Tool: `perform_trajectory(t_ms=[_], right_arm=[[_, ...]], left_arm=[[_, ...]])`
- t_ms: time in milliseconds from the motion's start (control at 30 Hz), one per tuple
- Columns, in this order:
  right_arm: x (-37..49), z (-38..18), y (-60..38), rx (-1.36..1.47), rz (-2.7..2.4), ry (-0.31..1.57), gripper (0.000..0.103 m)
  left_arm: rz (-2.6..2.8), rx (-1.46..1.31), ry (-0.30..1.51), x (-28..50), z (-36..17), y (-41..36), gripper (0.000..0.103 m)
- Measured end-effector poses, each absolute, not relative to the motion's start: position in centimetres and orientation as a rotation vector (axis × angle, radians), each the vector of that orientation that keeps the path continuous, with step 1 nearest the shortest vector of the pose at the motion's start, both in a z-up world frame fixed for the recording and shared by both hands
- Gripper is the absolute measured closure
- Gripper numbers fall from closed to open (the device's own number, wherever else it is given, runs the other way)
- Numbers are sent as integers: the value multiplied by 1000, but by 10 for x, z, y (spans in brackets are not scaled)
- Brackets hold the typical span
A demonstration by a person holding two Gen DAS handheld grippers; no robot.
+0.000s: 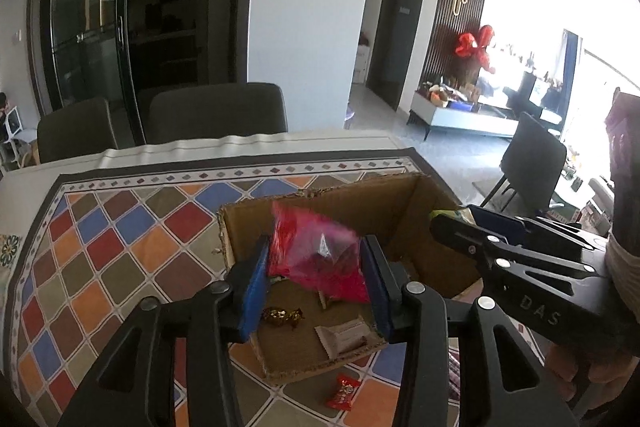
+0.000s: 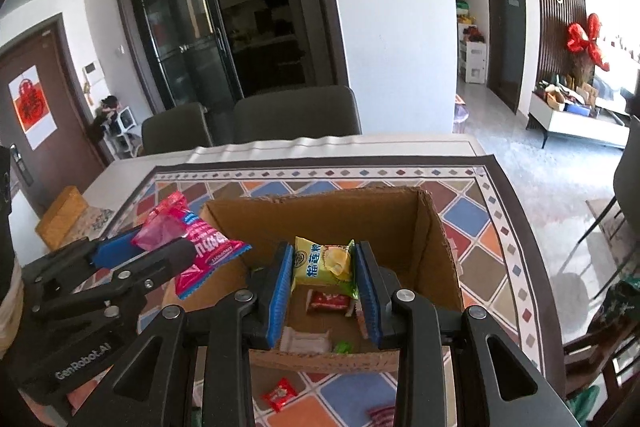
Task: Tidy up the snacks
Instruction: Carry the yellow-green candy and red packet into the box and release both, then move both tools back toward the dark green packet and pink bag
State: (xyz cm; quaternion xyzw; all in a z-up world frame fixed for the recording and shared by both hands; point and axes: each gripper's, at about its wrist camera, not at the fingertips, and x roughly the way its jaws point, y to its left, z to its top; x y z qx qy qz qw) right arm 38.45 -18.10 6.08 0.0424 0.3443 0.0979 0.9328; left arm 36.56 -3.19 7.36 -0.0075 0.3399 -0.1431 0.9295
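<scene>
Both grippers were held over the open cardboard box [image 2: 436,227], which stood on the patterned cloth [image 1: 120,227] covering the surface.

The left gripper [image 1: 316,279] reached in from the box's left side, its blue-padded fingers [image 1: 253,291] closed narrow on a pink snack packet [image 1: 320,259]. In the right wrist view the same packet [image 2: 200,247] stuck out past the fingers, tilted, above the box's left wall.

The right gripper [image 2: 324,287] pointed into the box from the near side, its fingers [image 2: 280,283] closed on a yellow-green snack packet [image 2: 324,261], held upright above the box floor. In the left wrist view this gripper [image 1: 472,227] came in from the right over the box's right wall, and a hand [image 1: 592,375] showed at its handle.

Counted: two grippers, each gripping one packet. One box. On the box floor, one gold-wrapped candy [image 1: 282,315], one pale wrapped bar [image 1: 344,337], one red wrapped snack [image 2: 328,301] and one small green piece [image 2: 343,347] could be seen; other bits there were too hidden to tell. On the cloth just in front of the box lay one small red candy [image 2: 279,394], apart from the box, and one dark red packet [image 2: 380,415] at the frame's lower edge. Two dark chairs [image 2: 296,115] stood at the far side of the surface.
</scene>
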Motion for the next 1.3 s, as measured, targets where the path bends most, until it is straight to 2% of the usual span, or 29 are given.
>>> perform_trajectory(t_ms=[133, 533, 767, 1300], right_arm=[[388, 54, -186, 116, 189, 736, 57], [343, 60, -178, 67, 222, 683, 55], [310, 66, -162, 43, 279, 659, 53], [256, 46, -136, -19, 344, 678, 46]], left_arm=[[-279, 3, 691, 361, 73, -34, 49], [-205, 26, 684, 311, 82, -17, 49], [-190, 10, 670, 273, 84, -4, 44], [-154, -37, 746, 215, 52, 21, 41]])
